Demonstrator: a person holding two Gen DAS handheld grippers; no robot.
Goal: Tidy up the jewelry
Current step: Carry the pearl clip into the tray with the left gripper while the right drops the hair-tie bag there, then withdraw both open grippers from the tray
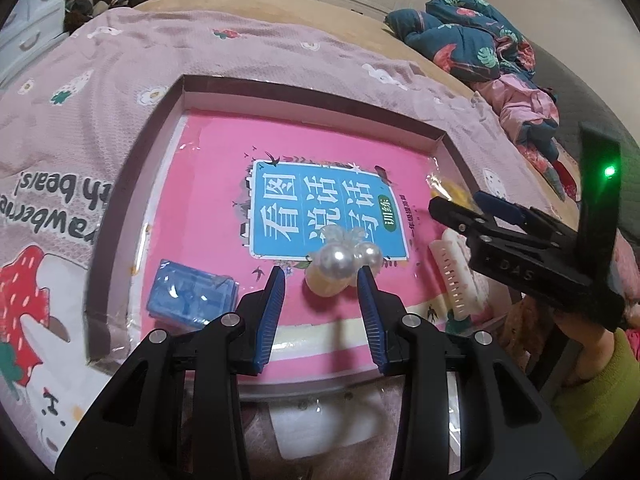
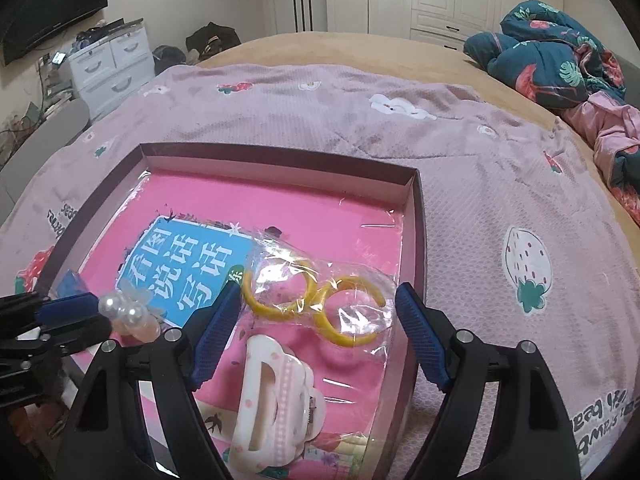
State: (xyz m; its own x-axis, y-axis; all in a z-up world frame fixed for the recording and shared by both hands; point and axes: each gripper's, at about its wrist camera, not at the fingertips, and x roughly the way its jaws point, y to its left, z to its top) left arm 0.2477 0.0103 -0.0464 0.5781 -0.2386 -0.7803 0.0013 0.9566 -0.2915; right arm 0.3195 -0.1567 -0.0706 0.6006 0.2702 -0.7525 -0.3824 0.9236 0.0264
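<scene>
A shallow dark-rimmed box lies on the bed with a pink book in it. On the book rests a pearl hair clip, just ahead of my left gripper; its jaws stand apart and do not press on the clip. My right gripper is open wide, its blue fingers on either side of two yellow rings in a clear bag. A white claw clip lies nearer, below the bag.
A small blue case sits in the box's left corner. A pink strawberry blanket surrounds the box. A crumpled blue quilt is at the far right, white drawers at the far left. A hand in a green sleeve holds the right gripper.
</scene>
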